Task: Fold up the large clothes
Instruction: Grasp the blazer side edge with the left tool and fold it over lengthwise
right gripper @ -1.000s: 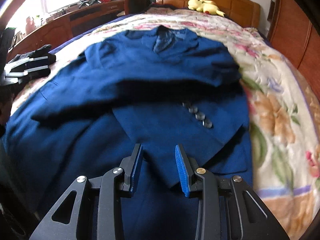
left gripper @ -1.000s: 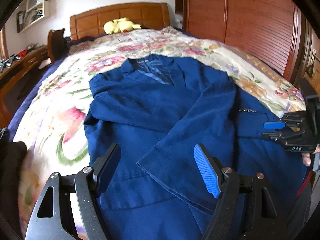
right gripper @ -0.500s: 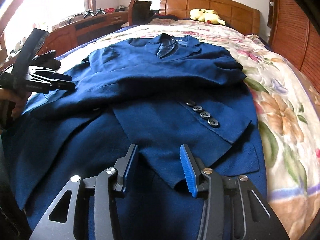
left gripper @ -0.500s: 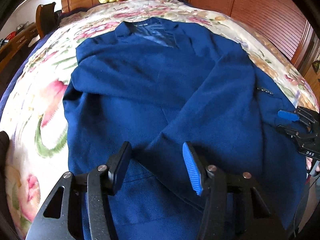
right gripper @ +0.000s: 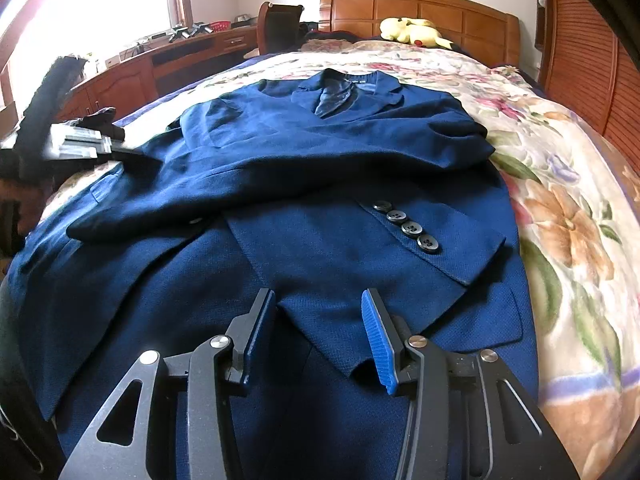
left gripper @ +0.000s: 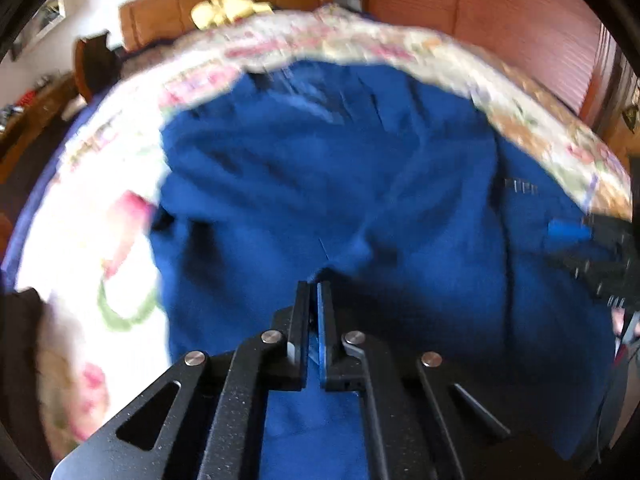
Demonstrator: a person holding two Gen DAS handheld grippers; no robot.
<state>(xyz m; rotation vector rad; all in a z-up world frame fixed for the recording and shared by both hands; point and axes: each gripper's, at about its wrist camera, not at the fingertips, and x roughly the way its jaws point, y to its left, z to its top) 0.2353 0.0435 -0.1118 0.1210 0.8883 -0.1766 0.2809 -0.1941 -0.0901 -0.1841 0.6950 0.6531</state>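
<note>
The left gripper [left gripper: 313,292] has its fingers clenched on the near hem of the blue jacket [right gripper: 320,184], whose length runs away toward the headboard [right gripper: 420,12], while the right gripper [right gripper: 318,312], fingers released, straddles the sleeve cuff [right gripper: 360,340].

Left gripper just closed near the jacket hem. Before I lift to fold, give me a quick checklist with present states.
1. Left gripper shut: ok, its jaws stand together.
2. Fabric of the blue jacket caught in the left jaws: cannot tell; cloth bunches at the tips, but the left wrist view is blurred.
3. Right gripper gripping: not ok; its jaws stand apart over the sleeve cuff, pads not pressing.
4. Sleeves folded across the front: ok, both lie over the body.
5. Jacket lying fully on the floral bedspread: ok on the visible far and right sides.
6. Yellow plush toy out of the fold path: ok, up at the headboard.
</note>
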